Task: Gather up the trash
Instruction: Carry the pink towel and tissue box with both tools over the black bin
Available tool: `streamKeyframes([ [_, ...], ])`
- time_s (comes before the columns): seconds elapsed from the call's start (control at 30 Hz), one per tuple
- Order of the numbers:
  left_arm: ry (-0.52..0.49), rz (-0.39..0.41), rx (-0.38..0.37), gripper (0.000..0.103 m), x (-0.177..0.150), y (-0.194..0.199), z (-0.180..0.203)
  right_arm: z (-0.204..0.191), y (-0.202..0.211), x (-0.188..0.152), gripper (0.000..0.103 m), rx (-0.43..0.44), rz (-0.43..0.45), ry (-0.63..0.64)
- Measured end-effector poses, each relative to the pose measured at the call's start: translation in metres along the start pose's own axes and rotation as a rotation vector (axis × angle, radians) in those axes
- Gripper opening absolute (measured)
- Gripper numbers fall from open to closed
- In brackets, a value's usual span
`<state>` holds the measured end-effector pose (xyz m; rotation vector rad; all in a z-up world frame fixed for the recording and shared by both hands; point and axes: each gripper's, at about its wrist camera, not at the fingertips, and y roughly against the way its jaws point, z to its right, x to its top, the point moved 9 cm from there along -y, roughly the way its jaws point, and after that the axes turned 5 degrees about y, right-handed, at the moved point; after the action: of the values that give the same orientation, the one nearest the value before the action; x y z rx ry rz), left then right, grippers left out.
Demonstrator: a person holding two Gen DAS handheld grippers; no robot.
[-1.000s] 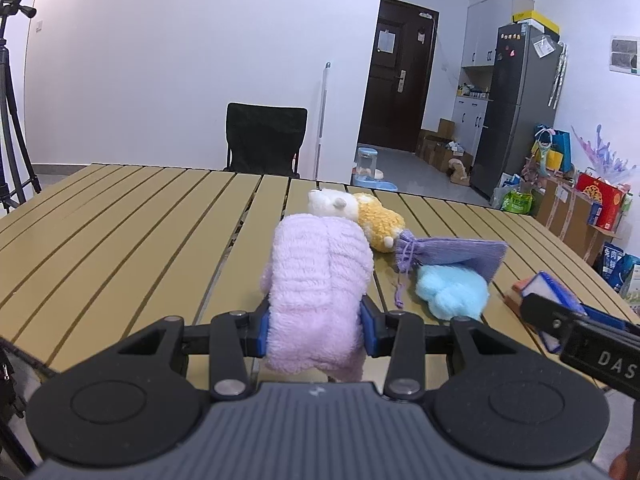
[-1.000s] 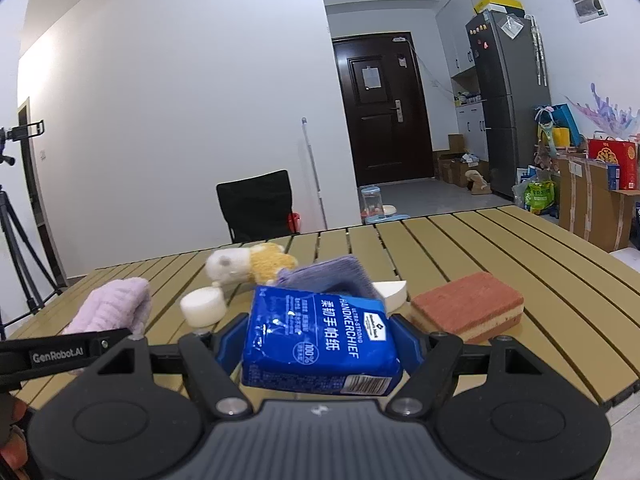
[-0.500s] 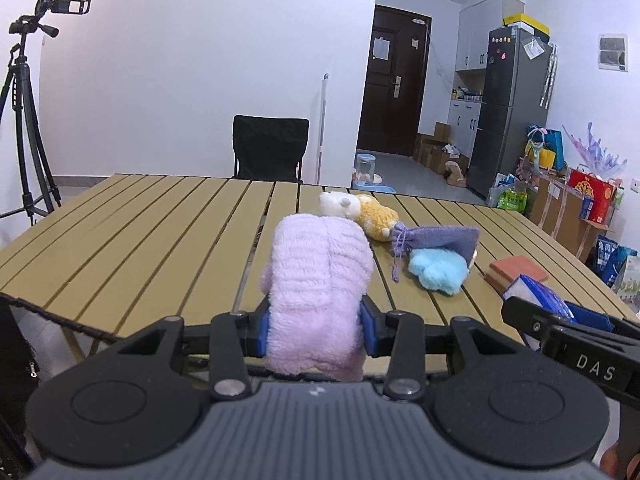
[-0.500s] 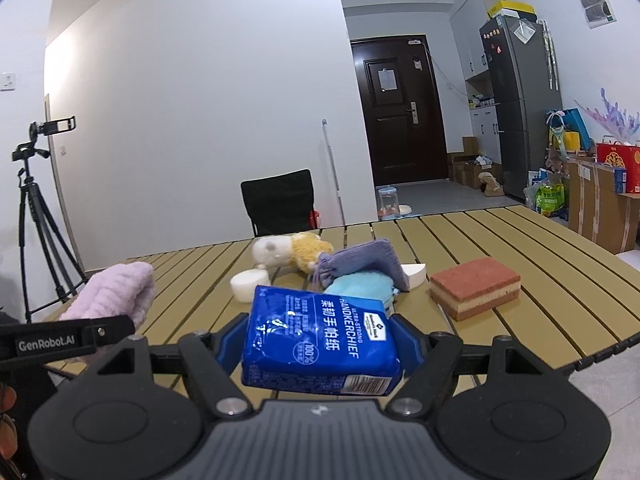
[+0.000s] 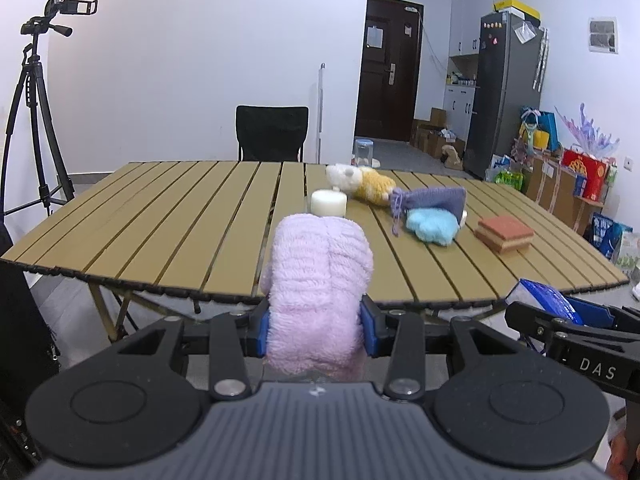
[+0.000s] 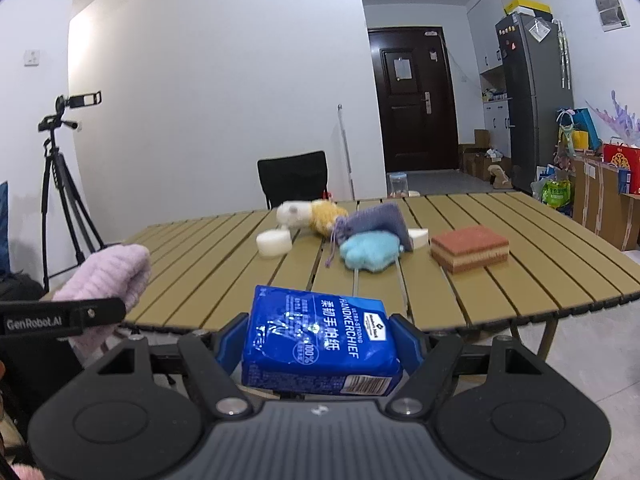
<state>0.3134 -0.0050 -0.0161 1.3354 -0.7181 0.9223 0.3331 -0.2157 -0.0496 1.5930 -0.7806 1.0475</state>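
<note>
My left gripper [image 5: 316,330] is shut on a fluffy pink cloth roll [image 5: 318,280], held in front of the table's near edge. My right gripper [image 6: 320,346] is shut on a blue handkerchief tissue pack [image 6: 320,340], also off the table's front edge. The pink cloth roll [image 6: 110,276] shows at the left of the right wrist view; the tissue pack [image 5: 548,300] shows at the right of the left wrist view. On the slatted wooden table [image 5: 160,216] lie a white round block [image 5: 329,203], a white and yellow plush toy [image 5: 360,182], a purple drawstring pouch [image 5: 432,198], a light blue fluffy piece [image 5: 432,226] and a red-brown sponge [image 5: 505,233].
A black chair [image 5: 272,132] stands behind the table. A camera tripod [image 5: 36,112] stands at the left. A fridge [image 5: 504,92], a dark door [image 5: 386,68], bags and boxes [image 5: 572,176] fill the right side of the room. Grey floor lies below the table edge.
Both grippers have drawn back from the table with their loads; the table's near edge and floor now show, and the white round block has come into the left wrist view.
</note>
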Motion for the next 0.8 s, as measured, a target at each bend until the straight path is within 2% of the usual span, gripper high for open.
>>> streamKeyframes([
  [0.3,-0.06,-0.05,0.012,0.042,-0.041,0.016,-0.006,-0.01,0.013,-0.042,0.073,0.02,-0.07,0.019],
  [0.8,-0.078,-0.211,0.041,0.042,-0.113,-0.001,-0.027,-0.013,0.006,-0.124,0.073,0.035,-0.242,0.03],
])
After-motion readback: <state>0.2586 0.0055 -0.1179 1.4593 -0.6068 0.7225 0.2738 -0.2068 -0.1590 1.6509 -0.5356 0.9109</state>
